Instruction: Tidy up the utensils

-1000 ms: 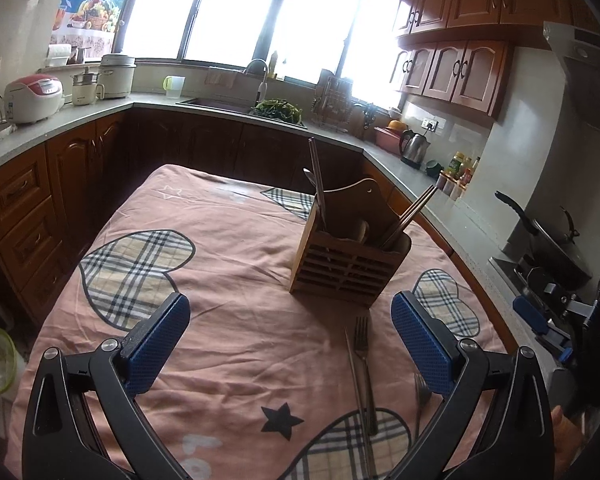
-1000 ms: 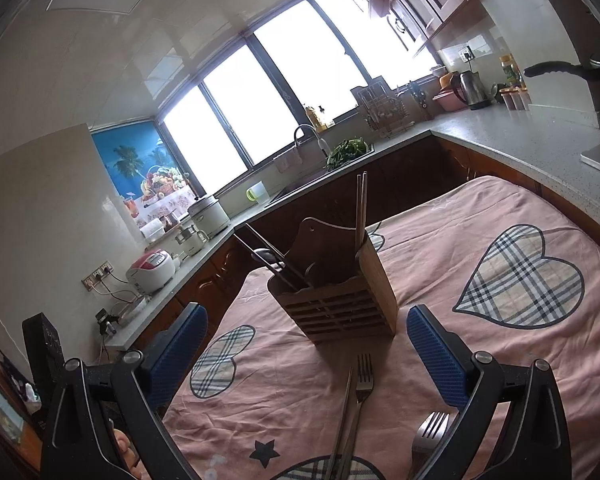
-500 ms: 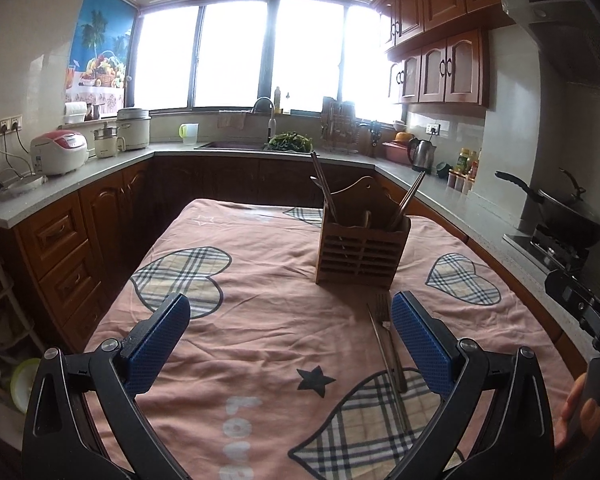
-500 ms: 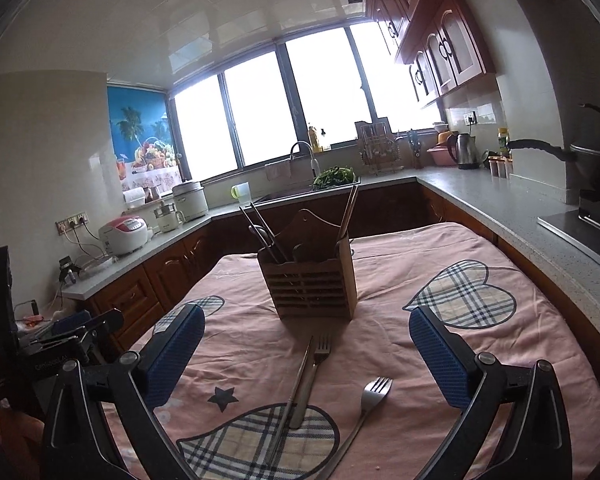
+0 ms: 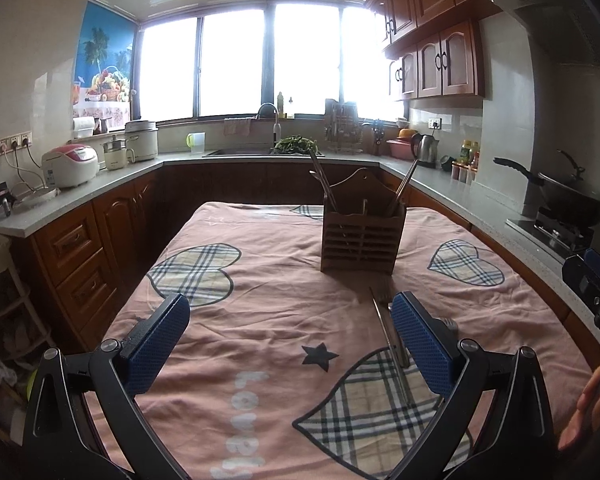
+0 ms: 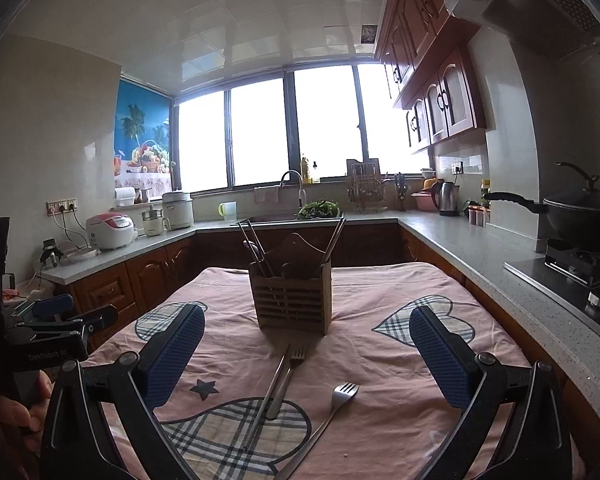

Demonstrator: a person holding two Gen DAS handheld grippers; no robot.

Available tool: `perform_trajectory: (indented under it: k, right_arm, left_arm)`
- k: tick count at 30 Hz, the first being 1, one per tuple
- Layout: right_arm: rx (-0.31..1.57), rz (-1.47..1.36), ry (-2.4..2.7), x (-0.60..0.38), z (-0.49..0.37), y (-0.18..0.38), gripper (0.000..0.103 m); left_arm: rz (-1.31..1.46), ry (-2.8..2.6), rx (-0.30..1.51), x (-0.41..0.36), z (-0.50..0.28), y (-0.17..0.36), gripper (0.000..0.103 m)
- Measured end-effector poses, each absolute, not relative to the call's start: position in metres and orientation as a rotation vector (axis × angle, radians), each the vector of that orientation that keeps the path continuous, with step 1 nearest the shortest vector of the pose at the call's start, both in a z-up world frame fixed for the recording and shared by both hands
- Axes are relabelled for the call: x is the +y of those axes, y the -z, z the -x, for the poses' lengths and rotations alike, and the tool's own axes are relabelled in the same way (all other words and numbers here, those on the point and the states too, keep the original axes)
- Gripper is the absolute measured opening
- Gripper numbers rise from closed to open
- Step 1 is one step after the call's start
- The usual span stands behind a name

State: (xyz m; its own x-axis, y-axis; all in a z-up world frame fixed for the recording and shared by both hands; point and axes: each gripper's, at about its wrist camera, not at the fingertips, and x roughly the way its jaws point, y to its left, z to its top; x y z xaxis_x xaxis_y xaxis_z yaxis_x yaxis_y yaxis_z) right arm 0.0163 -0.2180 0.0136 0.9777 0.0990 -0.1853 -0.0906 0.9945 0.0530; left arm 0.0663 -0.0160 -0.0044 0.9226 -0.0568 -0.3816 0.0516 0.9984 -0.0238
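You are holding both grippers above the table (image 6: pixel 380 280) with nothing in them, the left gripper (image 5: pixel 290 334) and the right gripper (image 6: pixel 306 346) each spreading its blue fingers wide. The wooden utensil holder (image 6: pixel 291 300) is standing upright ahead of both, with chopsticks (image 6: pixel 334 240) leaning out of it. Between the right fingers, two forks (image 6: pixel 286 380) (image 6: pixel 328 416) and a thin metal utensil (image 6: pixel 270 392) are lying flat on the pink cloth (image 6: pixel 380 392), just in front of the holder.

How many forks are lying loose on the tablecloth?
2. One fork lies in front of the wooden holder, beside a thin metal rod; the other fork lies nearer, to its right. The holder may hide more.
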Motion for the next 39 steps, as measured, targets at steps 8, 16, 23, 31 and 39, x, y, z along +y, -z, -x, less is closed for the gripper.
perform_trajectory:
  k: [8, 16, 23, 31, 39]
  right_arm:
    - [0.244, -0.062, -0.098, -0.216, -0.020, 0.022, 0.103]
    - [0.273, -0.079, -0.116, -0.214, -0.017, 0.034, 0.103]
    - [0.266, -0.088, -0.117, -0.215, -0.013, 0.032, 0.103]
    - [0.244, -0.104, -0.112, -0.219, -0.006, 0.026, 0.103]
    - [0.242, -0.098, -0.119, -0.217, -0.004, 0.024, 0.103]
  left_arm:
    - [0.004, 0.026, 0.425, -0.016, -0.064, 0.033, 0.103]
    - [-0.001, 0.000, 0.397, -0.014, -0.053, 0.034, 0.103]
    - [-0.019, -0.005, 0.370, -0.016, -0.044, 0.028, 0.103]
    - [-0.030, 0.006, 0.343, -0.019, -0.034, 0.020, 0.103]
    - [-0.034, 0.004, 0.335, -0.021, -0.031, 0.019, 0.103]
